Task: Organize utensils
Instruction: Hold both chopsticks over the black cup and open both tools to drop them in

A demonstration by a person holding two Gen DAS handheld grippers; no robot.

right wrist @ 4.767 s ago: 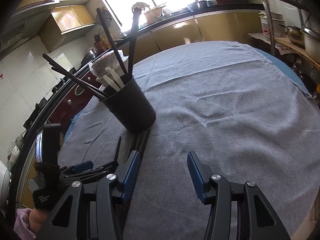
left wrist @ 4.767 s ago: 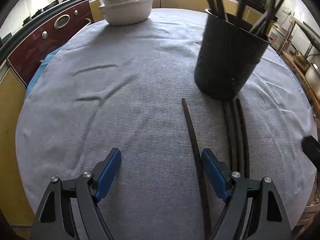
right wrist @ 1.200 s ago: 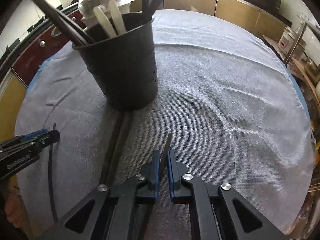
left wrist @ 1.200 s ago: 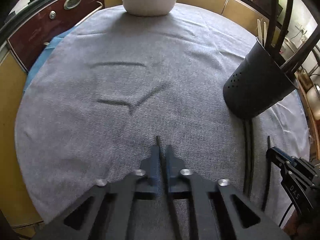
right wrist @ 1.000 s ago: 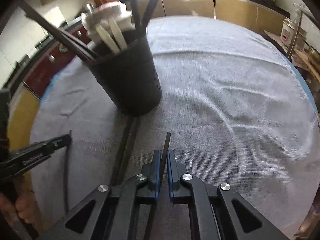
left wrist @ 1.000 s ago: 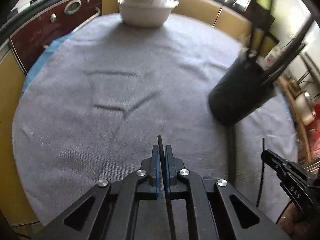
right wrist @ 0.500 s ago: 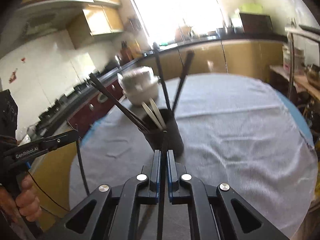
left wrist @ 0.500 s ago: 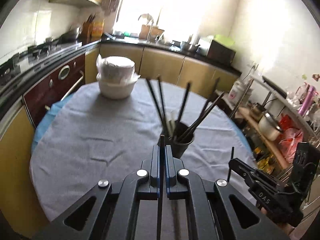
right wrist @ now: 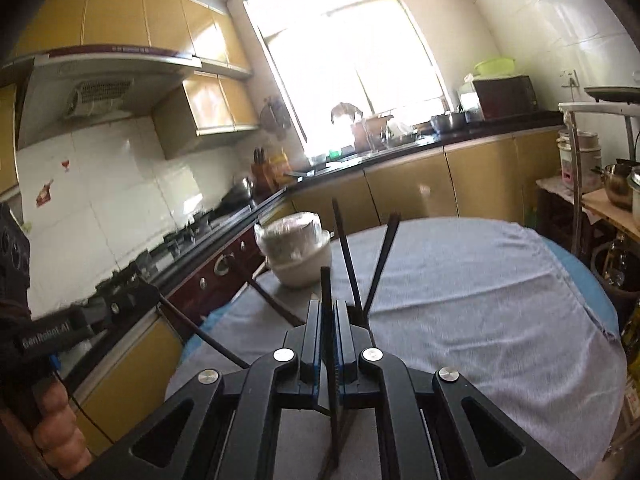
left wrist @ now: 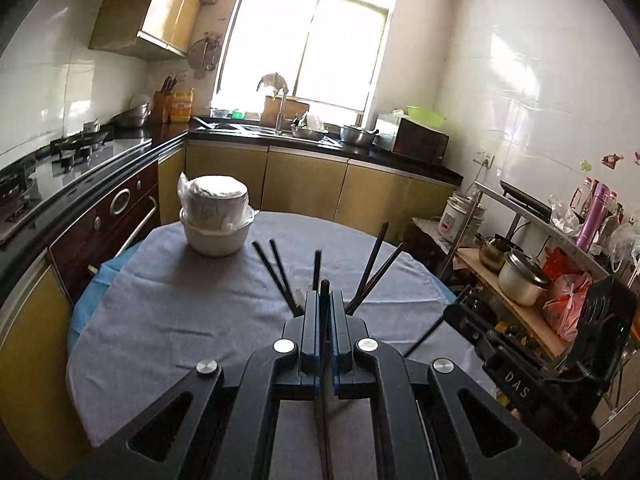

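Note:
My left gripper [left wrist: 325,300] is shut on a dark chopstick [left wrist: 325,288] and holds it high above the table. My right gripper [right wrist: 329,308] is shut on another dark chopstick [right wrist: 326,284], also raised. The black utensil holder is hidden behind both grippers; only the several dark chopsticks standing in it show, in the left wrist view [left wrist: 276,272] and in the right wrist view [right wrist: 346,264]. The right gripper's body shows at the right of the left wrist view [left wrist: 532,384]. The left gripper's body shows at the left of the right wrist view [right wrist: 72,328].
A round table with a grey cloth [left wrist: 180,312] lies below. A wrapped white bowl stack [left wrist: 216,220] stands at its far left side. Kitchen counters [left wrist: 320,148] ring the table, and a shelf with pots [left wrist: 516,276] stands to the right.
Both grippers closed on chopsticks lying on the cloth, then lifted them high and tilted up; the table and holder dropped lower in both views.

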